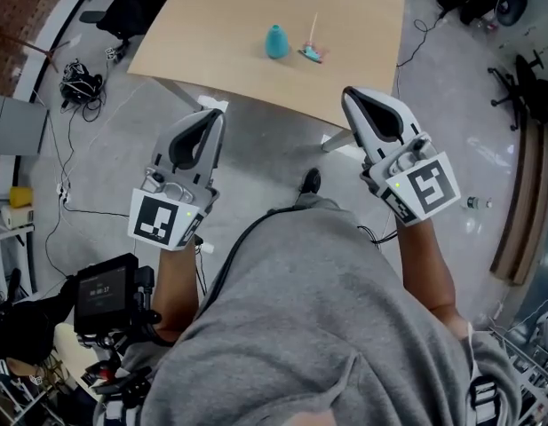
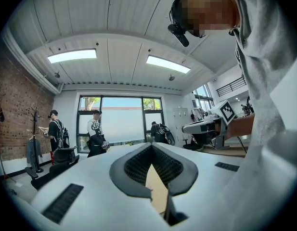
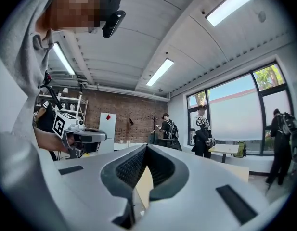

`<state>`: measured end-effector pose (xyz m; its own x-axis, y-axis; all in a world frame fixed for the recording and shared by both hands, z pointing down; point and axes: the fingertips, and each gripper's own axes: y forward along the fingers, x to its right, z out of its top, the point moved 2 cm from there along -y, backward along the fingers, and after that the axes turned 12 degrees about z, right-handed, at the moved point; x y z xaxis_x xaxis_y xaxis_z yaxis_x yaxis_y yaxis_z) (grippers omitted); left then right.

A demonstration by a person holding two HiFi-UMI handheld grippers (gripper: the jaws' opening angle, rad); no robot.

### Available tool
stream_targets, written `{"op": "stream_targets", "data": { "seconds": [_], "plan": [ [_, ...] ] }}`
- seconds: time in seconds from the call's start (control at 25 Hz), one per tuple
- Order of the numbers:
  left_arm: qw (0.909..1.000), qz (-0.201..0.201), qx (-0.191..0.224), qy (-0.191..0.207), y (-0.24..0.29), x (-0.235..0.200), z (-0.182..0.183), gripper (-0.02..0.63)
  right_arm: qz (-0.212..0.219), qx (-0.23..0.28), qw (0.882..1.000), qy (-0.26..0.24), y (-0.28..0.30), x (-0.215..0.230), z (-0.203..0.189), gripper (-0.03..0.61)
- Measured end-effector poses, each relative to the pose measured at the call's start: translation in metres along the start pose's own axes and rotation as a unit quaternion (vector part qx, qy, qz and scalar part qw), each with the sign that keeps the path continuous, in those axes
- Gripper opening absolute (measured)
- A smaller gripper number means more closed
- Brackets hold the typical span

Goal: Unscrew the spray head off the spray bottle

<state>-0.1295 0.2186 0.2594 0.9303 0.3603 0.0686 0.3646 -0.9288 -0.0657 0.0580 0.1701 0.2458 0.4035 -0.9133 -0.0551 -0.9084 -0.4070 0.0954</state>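
Spray bottle (image 1: pixel 276 42) stands upright on the counter (image 1: pixel 211 25), apparently without its top. The spray head (image 1: pixel 313 53) lies just beside it on the right, its thin tube pointing up. With the two pieces apart, the unscrewing looks done and nothing seems left. The left hand-held gripper (image 1: pixel 211 119) and right hand-held gripper (image 1: pixel 351 98) hover near the person's body, well short of the counter, with jaws together and empty.
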Motion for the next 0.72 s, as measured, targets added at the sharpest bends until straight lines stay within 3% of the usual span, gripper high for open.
{"op": "stream_targets", "data": {
  "seconds": [0.2,0.72],
  "plan": [
    [0.9999,-0.006,0.011,0.003,-0.048,0.004,-0.004,0.003,-0.006,-0.003,1.000,-0.009,-0.005,-0.051,-0.002,0.005],
    [0.9996,-0.024,0.014,0.001,-0.067,0.014,-0.016,0.003,-0.024,-0.006,1.000,-0.010,-0.016,-0.076,-0.011,0.005]
  ]
}}
